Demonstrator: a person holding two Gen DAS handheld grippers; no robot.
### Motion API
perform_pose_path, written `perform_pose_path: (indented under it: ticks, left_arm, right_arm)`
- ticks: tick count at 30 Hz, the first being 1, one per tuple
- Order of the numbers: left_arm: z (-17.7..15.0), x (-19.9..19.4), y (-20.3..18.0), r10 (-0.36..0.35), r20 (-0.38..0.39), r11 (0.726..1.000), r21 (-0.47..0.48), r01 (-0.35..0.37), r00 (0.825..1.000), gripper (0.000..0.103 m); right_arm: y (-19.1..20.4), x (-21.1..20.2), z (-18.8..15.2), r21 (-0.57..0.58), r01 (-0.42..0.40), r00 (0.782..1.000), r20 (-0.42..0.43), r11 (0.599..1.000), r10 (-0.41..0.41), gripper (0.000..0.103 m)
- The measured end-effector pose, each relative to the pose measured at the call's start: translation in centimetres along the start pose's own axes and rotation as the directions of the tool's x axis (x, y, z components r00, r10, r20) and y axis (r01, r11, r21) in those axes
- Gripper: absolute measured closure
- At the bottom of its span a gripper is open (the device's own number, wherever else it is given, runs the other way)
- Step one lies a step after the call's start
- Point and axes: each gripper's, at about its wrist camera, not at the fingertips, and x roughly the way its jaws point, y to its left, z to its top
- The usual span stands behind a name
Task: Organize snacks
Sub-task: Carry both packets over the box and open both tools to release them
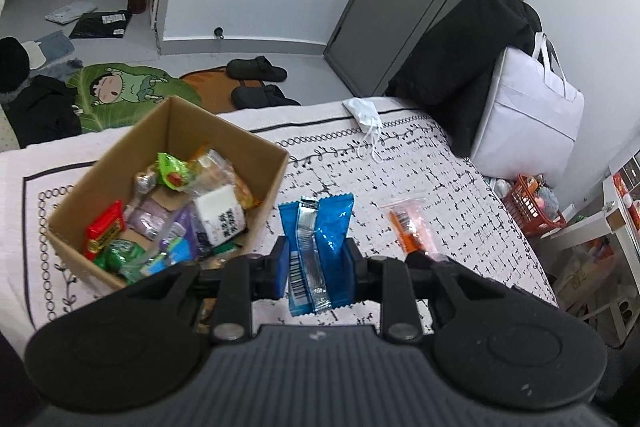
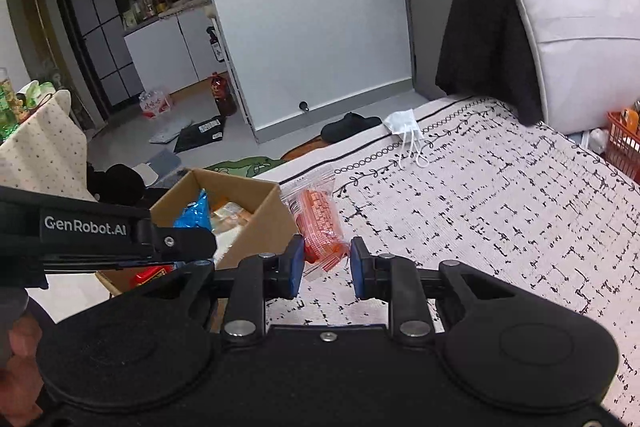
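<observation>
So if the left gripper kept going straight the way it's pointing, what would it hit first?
Probably the patterned bedcover just right of the cardboard box; the left gripper, holding a blue snack packet, points down there, though depth is uncertain.

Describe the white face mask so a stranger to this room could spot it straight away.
Start at the bed under its pale cover with black dashes, with the open brown cardboard box of snacks on it. Look to the far edge, near the black coat draped over the white zip bag. The crumpled white face mask lies there, the only loose item with trailing ear loops and no wrapper.
</observation>
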Motion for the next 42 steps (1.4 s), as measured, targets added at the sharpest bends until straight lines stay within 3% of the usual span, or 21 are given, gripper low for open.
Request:
perform_pose_path:
  ticks: [20,32,42]
  left_arm:
    - [5.2,-2.7,6.9,0.022,0.040,1.000,-0.022,-0.022,0.999,0.077]
    - [7.6,-0.9,10.0,0.002,-0.010,1.000,0.014,-0.002,1.000,0.077]
    - [8.1,2.8,11.7,0.005,-0.071,1.000,-0.021,-0.006,0.997,0.077]
  right_arm:
    - [5.1,1.3,0.4,0.028,-0.069,0.998,0.018,0.997,0.068,0.079]
    - [7.1,2.6,0.1,0.105,-0.090,0.996,0.013,0.990,0.089,0.079]
    - [7.8,4.0,-0.2,0.115,-0.097,0.995,-0.013,0.989,0.099,0.079]
